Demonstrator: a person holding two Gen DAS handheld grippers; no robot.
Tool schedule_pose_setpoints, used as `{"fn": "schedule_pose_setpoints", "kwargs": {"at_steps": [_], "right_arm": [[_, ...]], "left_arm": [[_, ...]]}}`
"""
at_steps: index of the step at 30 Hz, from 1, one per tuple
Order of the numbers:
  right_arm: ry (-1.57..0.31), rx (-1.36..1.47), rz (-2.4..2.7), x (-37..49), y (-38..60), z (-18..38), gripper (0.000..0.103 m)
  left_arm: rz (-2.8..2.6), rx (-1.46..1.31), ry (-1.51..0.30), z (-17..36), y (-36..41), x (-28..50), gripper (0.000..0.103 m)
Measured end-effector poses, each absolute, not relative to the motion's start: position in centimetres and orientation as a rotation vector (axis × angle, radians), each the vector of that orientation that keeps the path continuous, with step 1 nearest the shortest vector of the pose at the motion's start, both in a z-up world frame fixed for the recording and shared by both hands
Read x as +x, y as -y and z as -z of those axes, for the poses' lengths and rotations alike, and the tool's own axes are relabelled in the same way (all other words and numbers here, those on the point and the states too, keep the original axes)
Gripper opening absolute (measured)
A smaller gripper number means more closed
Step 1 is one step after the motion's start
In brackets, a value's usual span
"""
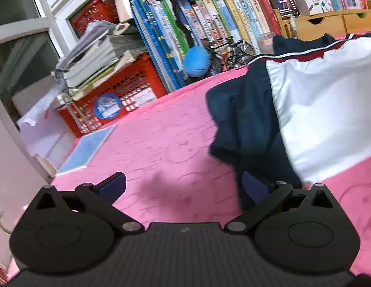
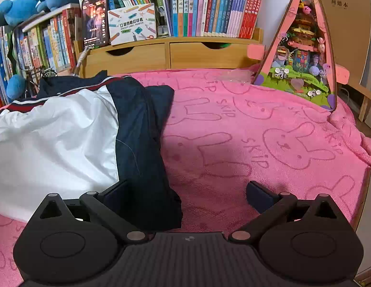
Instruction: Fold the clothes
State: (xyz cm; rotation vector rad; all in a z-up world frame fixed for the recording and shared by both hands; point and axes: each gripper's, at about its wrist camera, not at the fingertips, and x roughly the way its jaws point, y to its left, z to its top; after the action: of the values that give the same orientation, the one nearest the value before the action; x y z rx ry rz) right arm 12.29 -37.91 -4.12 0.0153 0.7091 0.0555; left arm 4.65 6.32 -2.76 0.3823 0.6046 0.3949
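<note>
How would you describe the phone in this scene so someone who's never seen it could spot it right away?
Start at the pink bunny blanket and look past it to the wooden drawer unit under the row of books. The phone stands propped upright on top of that unit at its left end, beside a white label printer box. It alone has a lit screen showing a person.

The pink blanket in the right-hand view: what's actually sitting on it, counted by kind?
Jacket, navy and white: 1
Pink A-shaped toy house: 1
Total on the pink blanket: 2
</note>
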Motion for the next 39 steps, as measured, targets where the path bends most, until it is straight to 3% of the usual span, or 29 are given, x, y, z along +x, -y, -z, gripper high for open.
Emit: {"fn": "schedule_pose_setpoints", "kwargs": {"at_steps": [7,12,17,19,21,22,23,28,33,39], "right_arm": [[-0.705,0.018,-0.063,12.6,37.9,4.0,0.103],[-0.684,0.041,-0.052,12.1,38.0,3.8,0.103],[-0.489,0.187,-0.18,8.2,35.9,1.0,0.103],[-0.481,0.143,-0.303,7.4,32.9,-0.1,0.093],[-0.491,0.099,-0.411,7.0,29.8,-0.6,0.061],[-0.503,0.078,-0.458,7.0,28.3,-0.6,0.056],[-0.515,0.059,-0.501,7.0,26.8,-0.6,0.052],[-0.606,0.046,-0.494,8.8,23.1,1.4,0.044],[-0.644,0.023,-0.479,9.6,21.1,2.5,0.044],[-0.649,0.023,-0.48,9.5,21.2,2.8,0.044]], "left_arm": [[-0.51,0.216,-0.645,1.6,-11.3,2.7,0.098],[-0.393,0.184,-0.547,-1.1,-9.3,1.0,0.098],[-0.089,0.116,-0.465,-4.5,-3.9,1.6,0.098],[0.045,0.063,-0.459,-5.5,-1.6,2.9,0.082],[0.151,0.048,-0.469,-6.0,0.7,4.7,0.065],[0.18,0.061,-0.476,-6.0,1.8,5.6,0.056],[0.21,0.074,-0.483,-5.9,2.9,6.6,0.054],[0.27,0.11,-0.604,-3.9,6.2,12.1,0.039],[0.277,0.126,-0.789,-0.6,7.9,18.3,0.036],[0.115,0.123,-0.809,0.5,7.2,25.4,0.036]]}}
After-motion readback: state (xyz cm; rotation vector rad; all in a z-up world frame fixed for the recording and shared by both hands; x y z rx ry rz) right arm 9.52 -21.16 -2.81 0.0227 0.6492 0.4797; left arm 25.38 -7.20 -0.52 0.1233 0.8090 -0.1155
